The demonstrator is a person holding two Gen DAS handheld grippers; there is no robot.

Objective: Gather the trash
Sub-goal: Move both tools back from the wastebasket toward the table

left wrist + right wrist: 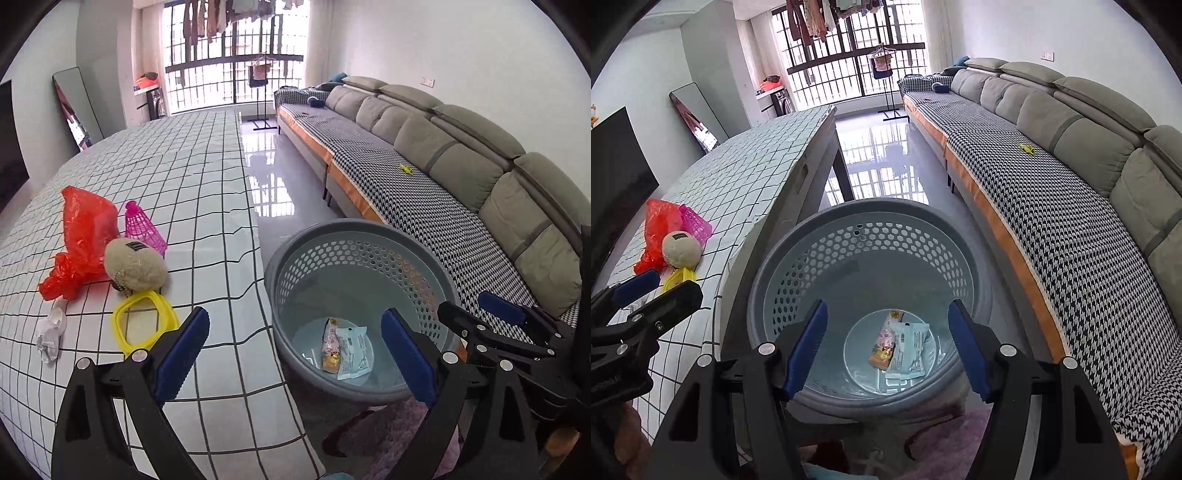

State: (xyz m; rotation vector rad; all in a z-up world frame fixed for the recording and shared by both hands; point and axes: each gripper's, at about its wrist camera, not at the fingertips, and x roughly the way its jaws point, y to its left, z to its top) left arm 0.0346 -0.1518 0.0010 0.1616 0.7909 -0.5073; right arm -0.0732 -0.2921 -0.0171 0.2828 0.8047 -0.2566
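Note:
A grey perforated basket stands on the floor beside the checked table. Two snack wrappers lie in its bottom. On the table lie a red plastic bag, a crumpled white scrap, a yellow frame, a beige plush ball and a pink mesh cup. My left gripper is open and empty, over the table edge and basket rim. My right gripper is open and empty above the basket; it also shows in the left wrist view.
A long grey sofa with a houndstooth cover runs along the right. Shiny floor lies between table and sofa. A mirror leans on the left wall. A pink rug lies under the basket.

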